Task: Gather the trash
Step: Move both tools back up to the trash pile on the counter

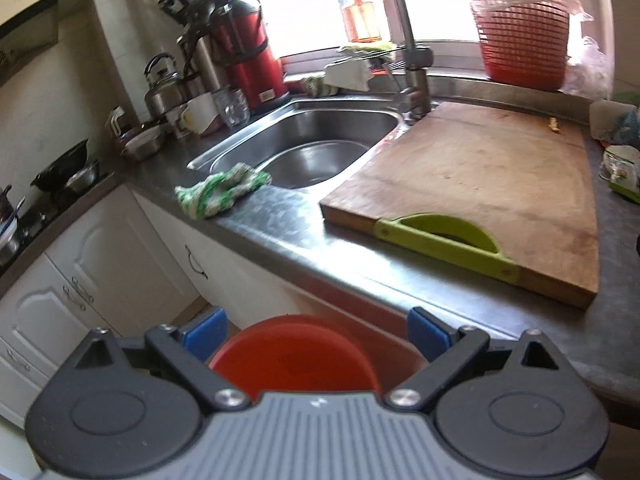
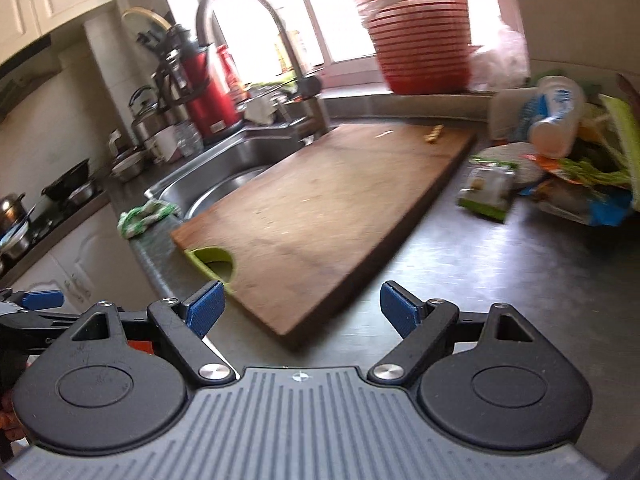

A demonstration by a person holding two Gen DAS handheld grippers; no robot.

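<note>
Right gripper point(image 2: 300, 312) jaws wide open, nothing between. Left gripper point(image 1: 314, 334) jaws open too, above a red bin point(image 1: 294, 360). Ahead and to the right of the right jaws, across the bench point(image 2: 480, 280): trash pile point(image 2: 560, 168) past the board point(image 2: 320, 208). Nearest: green packet point(image 2: 488, 192), lying flat. Behind: tipped white bottle point(image 2: 556, 120), crumpled wrappers. Right gripper closer.

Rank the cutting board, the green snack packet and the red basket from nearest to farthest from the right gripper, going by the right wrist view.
1. Cutting board: just ahead of the right gripper, its near corner between the open fingers.
2. Green snack packet: on the counter, ahead to the right, past the board's edge.
3. Red basket: farthest, on the window sill at the back.
</note>
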